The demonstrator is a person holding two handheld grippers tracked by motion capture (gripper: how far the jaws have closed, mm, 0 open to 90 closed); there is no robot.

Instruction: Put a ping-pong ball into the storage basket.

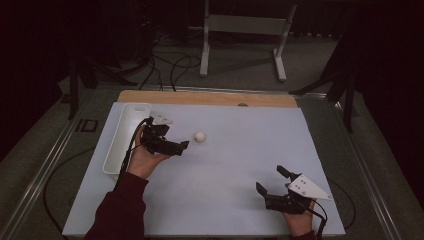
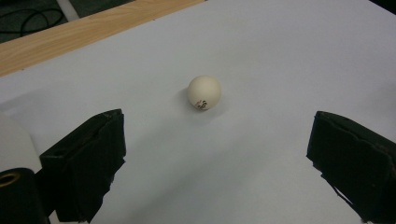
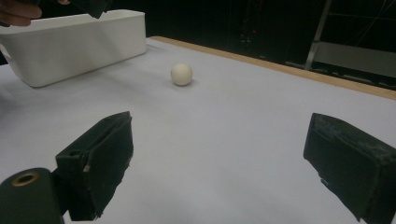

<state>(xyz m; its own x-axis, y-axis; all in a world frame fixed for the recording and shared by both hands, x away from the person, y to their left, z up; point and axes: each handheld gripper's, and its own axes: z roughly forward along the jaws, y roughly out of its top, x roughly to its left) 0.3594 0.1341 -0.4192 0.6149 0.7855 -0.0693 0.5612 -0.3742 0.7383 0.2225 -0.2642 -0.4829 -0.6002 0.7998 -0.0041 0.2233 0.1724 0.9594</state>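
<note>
A small white ball [image 1: 200, 136] lies on the white sheet [image 1: 225, 175], a little right of my left gripper [image 1: 175, 135]. In the left gripper view the ball [image 2: 204, 92], with a dark mark on it, rests just ahead of the wide-apart jaws of the open left gripper [image 2: 217, 135]; nothing is between them. My right gripper [image 1: 270, 178] rests open near the front right of the sheet, far from the ball. From the right gripper view the ball [image 3: 181, 73] lies well ahead of the open right gripper [image 3: 219, 130].
A long white tray [image 1: 116, 145] stands along the sheet's left edge, just behind the left hand; it is also in the right gripper view [image 3: 79, 42]. A wooden strip [image 1: 210, 98] runs along the table's far edge. Cables and a metal frame [image 1: 240, 25] are on the floor beyond.
</note>
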